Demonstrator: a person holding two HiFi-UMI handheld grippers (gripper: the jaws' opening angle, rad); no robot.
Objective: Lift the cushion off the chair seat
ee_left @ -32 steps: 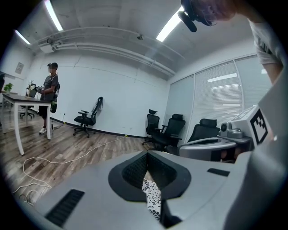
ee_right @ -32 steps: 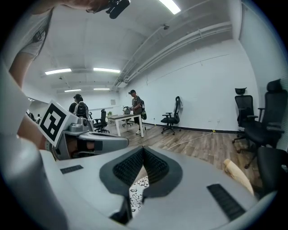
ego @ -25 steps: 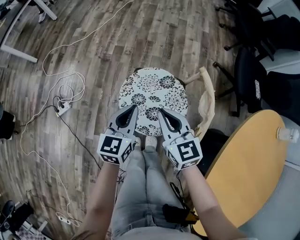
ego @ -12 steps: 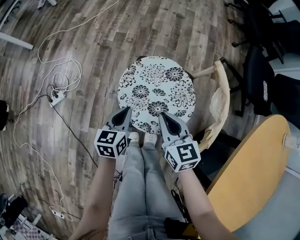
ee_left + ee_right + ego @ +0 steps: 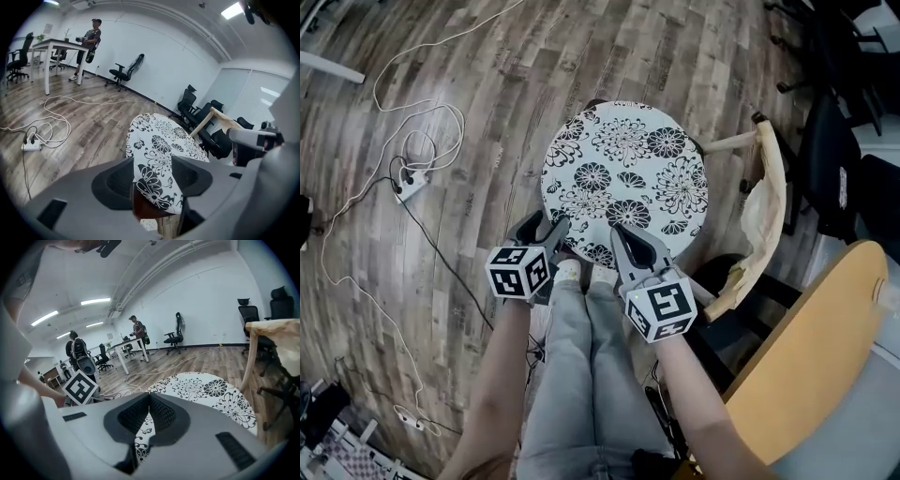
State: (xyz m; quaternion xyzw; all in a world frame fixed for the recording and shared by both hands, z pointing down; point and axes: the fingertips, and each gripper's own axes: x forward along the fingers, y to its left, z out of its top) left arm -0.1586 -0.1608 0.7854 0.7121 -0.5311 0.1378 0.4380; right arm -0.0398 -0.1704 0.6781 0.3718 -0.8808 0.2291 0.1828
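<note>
A round white cushion (image 5: 623, 178) with black flowers lies on the chair seat, below and ahead of me. My left gripper (image 5: 547, 232) is at the cushion's near-left rim. Its jaws are opening, and in the left gripper view the cushion's edge (image 5: 154, 178) sits in the gap of the left gripper (image 5: 153, 159) without being pinched. The brown seat (image 5: 143, 208) shows under that edge. My right gripper (image 5: 619, 232) hangs over the near rim with its jaws shut and empty. In the right gripper view the right gripper (image 5: 150, 397) points across the cushion (image 5: 206, 392).
The chair's pale wooden backrest (image 5: 766, 211) rises at the cushion's right. A yellow round table (image 5: 811, 356) is at lower right and black office chairs (image 5: 844, 141) at upper right. A power strip (image 5: 411, 187) with cables lies on the floor at left. My legs (image 5: 586, 356) are just behind the grippers.
Both grippers have come down to the cushion's near rim. The left jaws, shut before, now stand apart around the cushion's edge. The right jaws stay shut.
</note>
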